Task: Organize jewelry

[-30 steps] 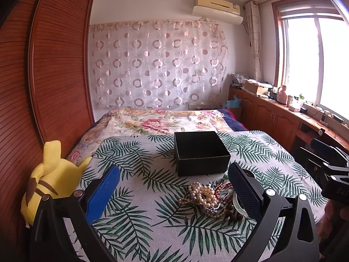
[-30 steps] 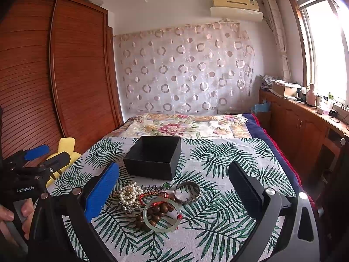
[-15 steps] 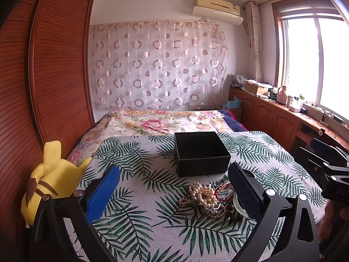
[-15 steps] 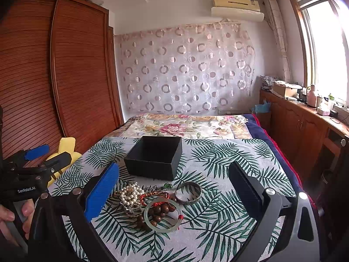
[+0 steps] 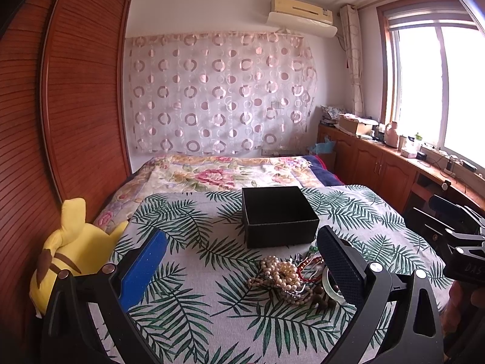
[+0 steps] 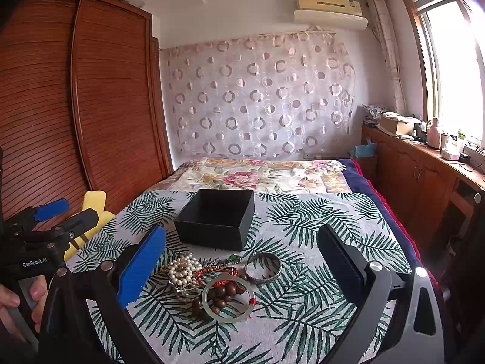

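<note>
Two grippers – left gripper [image 5: 242,261], right gripper [image 6: 242,261] – jaws spread, black box [image 6: 216,218] behind jewelry pile [image 6: 212,279]

Matt black box [image 6: 216,223], glossy pearl strand [image 6: 183,270], polished wooden beads [image 6: 222,295], translucent jade-like bangle [image 6: 229,298], dull metal bangle [image 6: 263,267], leaf-print cloth [image 6: 303,221].

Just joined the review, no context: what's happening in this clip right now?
A person holds a gripper in each hand above a bed with a palm-leaf cover. Both the left gripper and the right gripper are open and empty. A tangle of jewelry lies in front of an open black box: a pearl strand, a jade bangle, a metal bangle and brown beads. Nothing is visible inside the box; sorting seems not yet started.
</note>
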`<move>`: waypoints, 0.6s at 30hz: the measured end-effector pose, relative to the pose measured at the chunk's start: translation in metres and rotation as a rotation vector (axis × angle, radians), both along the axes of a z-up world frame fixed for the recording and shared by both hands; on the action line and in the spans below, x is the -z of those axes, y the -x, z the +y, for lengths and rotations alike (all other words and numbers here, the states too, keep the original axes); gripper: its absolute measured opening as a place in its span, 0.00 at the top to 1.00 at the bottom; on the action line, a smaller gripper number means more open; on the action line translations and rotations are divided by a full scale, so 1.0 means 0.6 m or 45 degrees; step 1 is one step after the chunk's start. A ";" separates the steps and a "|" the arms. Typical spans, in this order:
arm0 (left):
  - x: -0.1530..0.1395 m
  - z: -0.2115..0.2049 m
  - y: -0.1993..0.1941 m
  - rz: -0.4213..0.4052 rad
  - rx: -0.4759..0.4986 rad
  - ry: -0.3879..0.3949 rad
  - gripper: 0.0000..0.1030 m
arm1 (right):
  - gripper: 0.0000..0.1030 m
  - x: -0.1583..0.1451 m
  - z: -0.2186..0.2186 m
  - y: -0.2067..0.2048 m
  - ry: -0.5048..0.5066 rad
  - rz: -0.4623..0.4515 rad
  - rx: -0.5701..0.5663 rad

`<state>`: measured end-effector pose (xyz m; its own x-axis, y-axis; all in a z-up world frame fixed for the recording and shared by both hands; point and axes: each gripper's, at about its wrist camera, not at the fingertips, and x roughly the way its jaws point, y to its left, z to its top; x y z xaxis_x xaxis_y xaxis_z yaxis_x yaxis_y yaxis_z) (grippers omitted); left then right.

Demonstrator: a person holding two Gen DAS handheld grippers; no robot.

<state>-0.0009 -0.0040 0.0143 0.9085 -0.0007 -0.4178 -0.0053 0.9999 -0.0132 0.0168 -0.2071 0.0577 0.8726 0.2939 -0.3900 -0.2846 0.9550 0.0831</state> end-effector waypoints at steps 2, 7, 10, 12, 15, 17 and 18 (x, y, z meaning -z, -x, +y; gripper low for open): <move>-0.021 0.003 0.011 -0.005 0.001 0.002 0.07 | 0.02 0.000 -0.001 -0.001 0.000 0.000 0.000; -0.037 0.002 0.012 -0.010 0.005 0.000 0.07 | 0.02 0.002 -0.001 -0.001 0.000 -0.001 0.001; -0.039 0.000 0.007 -0.009 0.007 -0.002 0.07 | 0.02 0.003 0.002 -0.002 -0.001 0.002 -0.003; -0.042 -0.001 0.003 -0.004 0.008 -0.001 0.07 | 0.02 0.001 0.005 0.000 -0.001 0.003 -0.005; -0.042 -0.002 -0.004 0.005 0.008 -0.001 0.07 | 0.02 0.000 0.008 0.000 -0.001 0.007 -0.008; -0.036 0.000 -0.006 0.015 0.013 0.001 0.07 | 0.02 0.001 0.007 0.000 -0.003 0.010 -0.010; -0.035 0.000 -0.010 0.024 0.017 0.002 0.07 | 0.02 0.002 0.008 0.000 -0.003 0.016 -0.012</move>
